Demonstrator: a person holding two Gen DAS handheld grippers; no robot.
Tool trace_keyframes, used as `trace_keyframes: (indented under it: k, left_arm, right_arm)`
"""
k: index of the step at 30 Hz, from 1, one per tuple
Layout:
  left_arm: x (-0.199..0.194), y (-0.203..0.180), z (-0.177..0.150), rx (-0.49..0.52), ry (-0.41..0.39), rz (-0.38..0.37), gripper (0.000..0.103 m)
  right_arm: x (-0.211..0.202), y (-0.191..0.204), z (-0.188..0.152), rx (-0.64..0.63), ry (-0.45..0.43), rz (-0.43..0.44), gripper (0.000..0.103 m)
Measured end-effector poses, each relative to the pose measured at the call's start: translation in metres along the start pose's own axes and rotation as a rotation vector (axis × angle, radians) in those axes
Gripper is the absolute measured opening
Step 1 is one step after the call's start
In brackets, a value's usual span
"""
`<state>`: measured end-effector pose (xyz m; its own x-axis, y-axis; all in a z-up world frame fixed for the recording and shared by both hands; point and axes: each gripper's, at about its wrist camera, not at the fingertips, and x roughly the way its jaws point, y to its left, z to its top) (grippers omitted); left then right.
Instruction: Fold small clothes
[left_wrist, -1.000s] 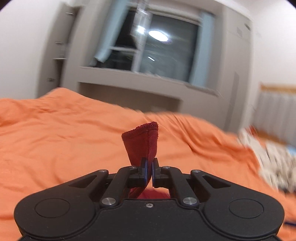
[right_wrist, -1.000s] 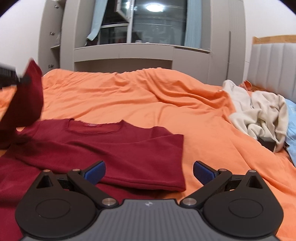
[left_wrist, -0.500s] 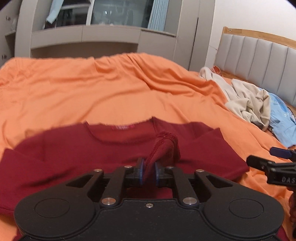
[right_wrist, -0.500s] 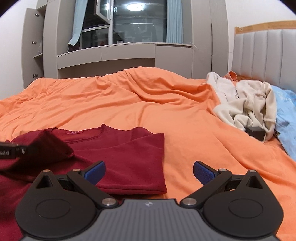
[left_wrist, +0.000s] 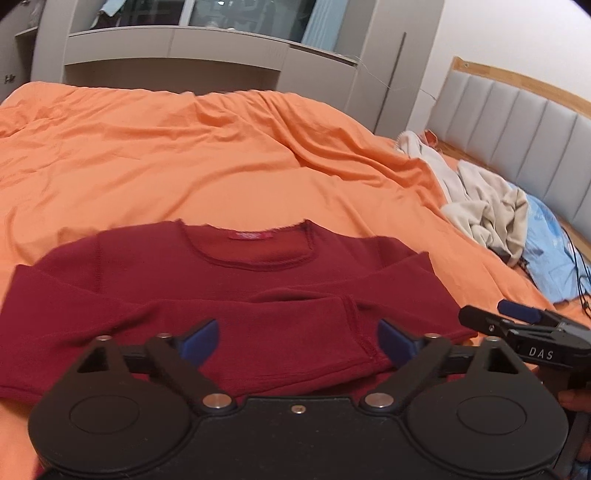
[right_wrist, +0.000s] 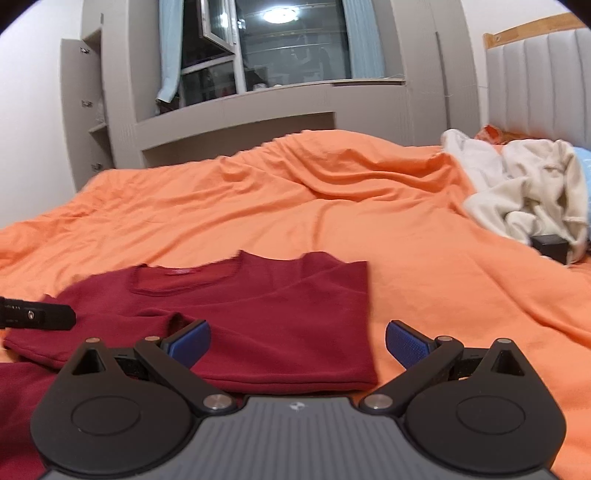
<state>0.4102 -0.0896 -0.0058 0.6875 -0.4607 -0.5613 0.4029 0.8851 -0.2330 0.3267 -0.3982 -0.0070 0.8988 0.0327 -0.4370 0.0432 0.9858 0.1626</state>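
Looking along the left gripper (left_wrist: 297, 341), its blue-padded jaws stand wide apart and empty over a dark red knit long-sleeved top (left_wrist: 147, 273) spread flat on the orange duvet (left_wrist: 184, 155). One sleeve (left_wrist: 258, 321) lies folded across the chest, its stitched cuff (left_wrist: 354, 321) just ahead of the fingers. Soft, light and limp (it will likely sag wherever it is unsupported), the top seems best pinched at a hem or side seam.

From the right wrist, the right gripper (right_wrist: 297, 343) is likewise spread and holding nothing, hovering above the top's squared-off folded edge (right_wrist: 367, 321). Crumpled cream garments (right_wrist: 524, 192) sit well apart by the padded headboard (right_wrist: 535, 74).
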Motion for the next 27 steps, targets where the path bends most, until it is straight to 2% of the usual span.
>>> trace_keyframes:
  k: [2,5,11,16,20,22,24,25,27]
  left_arm:
    - [-0.013,0.009,0.004,-0.004,-0.019,0.037,0.102]
    - [-0.032,0.027,0.008,0.004,-0.04,0.143,0.102]
    - [-0.062,0.072,0.002,0.008,-0.038,0.349,0.102]
    - [-0.084,0.113,-0.013,-0.034,-0.008,0.434,0.102]
    - [-0.092,0.14,-0.026,-0.092,0.038,0.432,0.102]
    - [-0.092,0.151,-0.032,-0.127,0.073,0.419,0.102]
    - [-0.088,0.155,-0.035,-0.133,0.102,0.414,0.102]
    - [-0.087,0.155,-0.036,-0.121,0.109,0.414,0.102]
    - [-0.083,0.152,-0.038,-0.09,0.125,0.428,0.102]
  right_arm:
    - [-0.001,0.004,0.0,0.008,-0.004,0.054,0.103]
    - [0.0,0.014,0.001,-0.005,-0.002,0.119,0.102]
    - [0.012,0.045,-0.004,-0.117,0.045,0.177,0.103]
    - [0.024,0.063,-0.001,-0.152,0.098,0.234,0.103]
    - [0.042,0.071,0.006,-0.08,0.162,0.309,0.102]
    - [0.053,0.072,0.007,-0.023,0.196,0.342,0.093]
    - [0.064,0.075,0.006,0.018,0.227,0.354,0.076]
    - [0.07,0.077,0.004,0.027,0.239,0.354,0.072]
    - [0.076,0.079,0.002,0.036,0.254,0.354,0.051]
